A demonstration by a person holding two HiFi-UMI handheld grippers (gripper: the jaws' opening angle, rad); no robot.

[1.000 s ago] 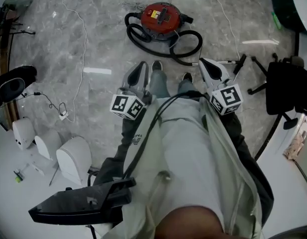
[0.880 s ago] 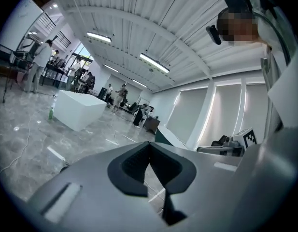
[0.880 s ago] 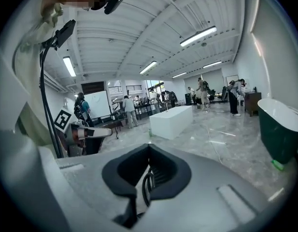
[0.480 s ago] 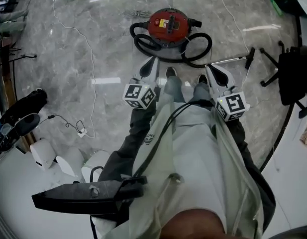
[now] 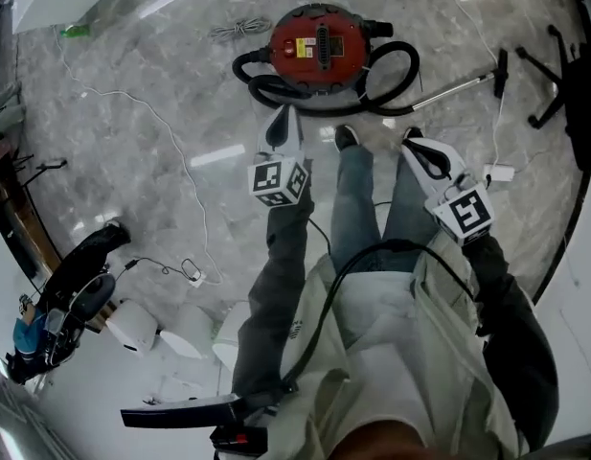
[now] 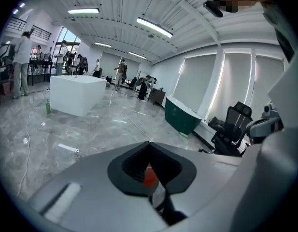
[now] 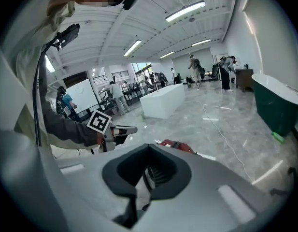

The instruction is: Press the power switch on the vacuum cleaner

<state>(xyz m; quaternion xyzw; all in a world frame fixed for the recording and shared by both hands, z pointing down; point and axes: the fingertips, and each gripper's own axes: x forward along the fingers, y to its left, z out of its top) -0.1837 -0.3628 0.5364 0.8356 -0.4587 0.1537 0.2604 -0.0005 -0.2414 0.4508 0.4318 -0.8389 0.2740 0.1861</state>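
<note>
Hard to make out: the power switch cannot be picked out on the vacuum cleaner [image 5: 319,41]. Its red top shows only a pale label and dark fittings.
Hidden: in the left gripper view, only a red sliver of the machine shows through the gap below the jaws. In the right gripper view, the gripper's grey body covers all but its upper edge.
Cut off: a black office chair [image 5: 575,103] runs off the right edge of the head view.
Vacuum cleaner: it sits on the floor just beyond the person's shoes [image 5: 346,137]. A black hose [image 5: 396,70] loops round it and a metal wand [image 5: 458,88] lies to its right.
Left gripper [image 5: 283,123]: jaws pressed together with nothing between them. The tip points at the vacuum cleaner, on the near side of the hose.
Right gripper [image 5: 418,149]: jaws closed on each other and empty. It is held over the right shoe, farther from the machine.
Floor: polished grey marble with streaks of reflected light. A thin white cable [image 5: 132,99] trails across the left.
Room: a large open hall with ceiling strip lights, a white block [image 6: 76,95], a dark green tub [image 6: 185,117] and blinds over the windows. People stand at the far end.
</note>
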